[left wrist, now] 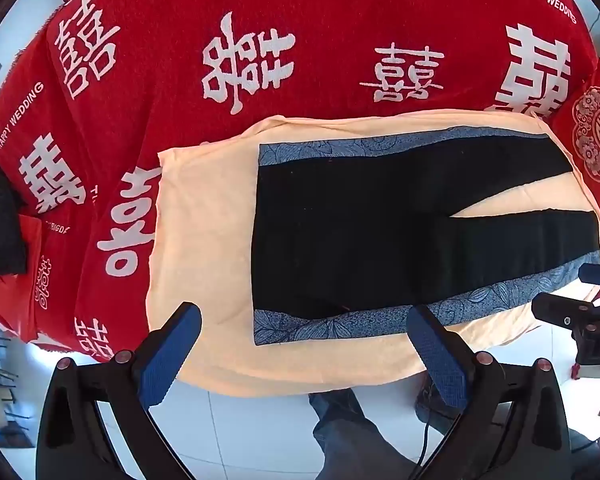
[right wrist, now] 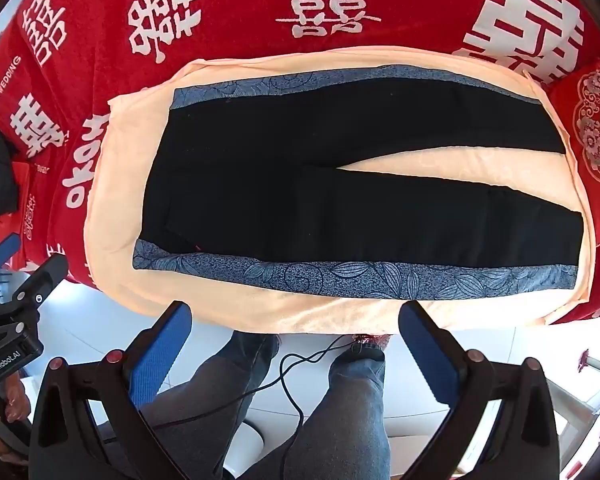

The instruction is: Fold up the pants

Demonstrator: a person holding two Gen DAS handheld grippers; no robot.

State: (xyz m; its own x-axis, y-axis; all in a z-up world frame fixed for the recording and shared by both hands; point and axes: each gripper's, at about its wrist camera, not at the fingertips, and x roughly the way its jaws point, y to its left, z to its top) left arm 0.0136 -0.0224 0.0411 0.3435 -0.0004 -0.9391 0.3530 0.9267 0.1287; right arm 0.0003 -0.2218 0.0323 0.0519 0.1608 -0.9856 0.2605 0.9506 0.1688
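Black pants with blue floral side stripes lie flat and spread on a peach towel, waistband to the left, legs split to the right. They also show in the right wrist view on the same towel. My left gripper is open and empty, hovering above the near edge by the waistband's near stripe. My right gripper is open and empty, above the towel's near edge below the near leg. The right gripper shows at the right edge of the left wrist view; the left gripper shows at the left edge of the right wrist view.
A red cloth with white characters covers the surface around the towel. A dark bundle lies at the far left. The person's legs in jeans and a black cable are below the near edge, over white floor tiles.
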